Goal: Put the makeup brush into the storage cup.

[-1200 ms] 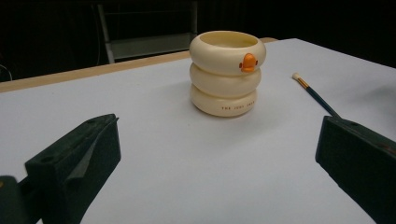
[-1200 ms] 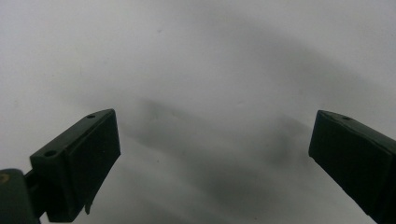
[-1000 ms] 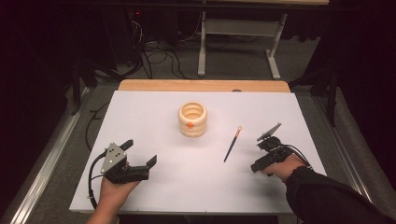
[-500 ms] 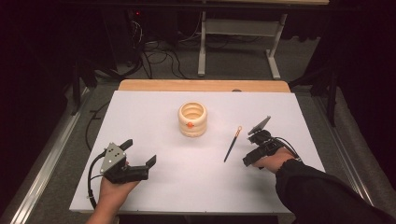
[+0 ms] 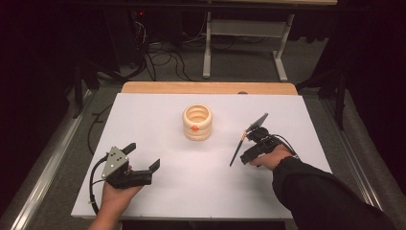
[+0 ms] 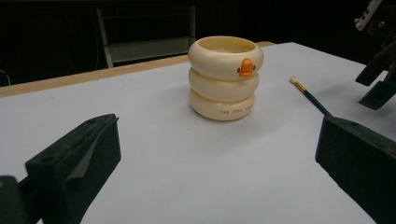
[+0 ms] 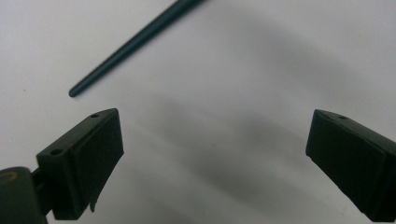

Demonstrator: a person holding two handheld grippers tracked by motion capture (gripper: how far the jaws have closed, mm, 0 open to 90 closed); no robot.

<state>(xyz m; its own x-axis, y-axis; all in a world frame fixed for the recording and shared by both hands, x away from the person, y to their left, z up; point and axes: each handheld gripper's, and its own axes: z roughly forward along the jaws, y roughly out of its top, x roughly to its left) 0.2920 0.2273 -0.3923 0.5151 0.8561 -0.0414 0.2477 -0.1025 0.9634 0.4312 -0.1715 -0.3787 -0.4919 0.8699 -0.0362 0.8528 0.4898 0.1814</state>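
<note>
A cream cup [image 5: 197, 122] made of stacked rings, with a small orange knob, stands upright mid-table; it is also in the left gripper view [image 6: 226, 77]. To its right lies a thin dark paintbrush [image 5: 236, 152], pale tip pointing away [image 6: 310, 95]. My right gripper [image 5: 247, 156] hovers just right of the brush, tilted down at the table. Its jaws stand wide open and hold nothing, and the brush's pointed handle end [image 7: 135, 44] lies just ahead of its left jaw. My left gripper [image 5: 142, 156] rests open at the near left, facing the cup, with nothing between its jaws.
The white table top [image 5: 158, 110] has a wooden strip [image 5: 206, 87] along its far edge. Beyond that are a dark floor, cables and a desk frame [image 5: 244, 33]. The right gripper [image 6: 378, 70] sits at the right edge of the left gripper view.
My right gripper has moved left and nearer, up to the brush, and tipped down toward the table. The left gripper, cup and brush have stayed put.
</note>
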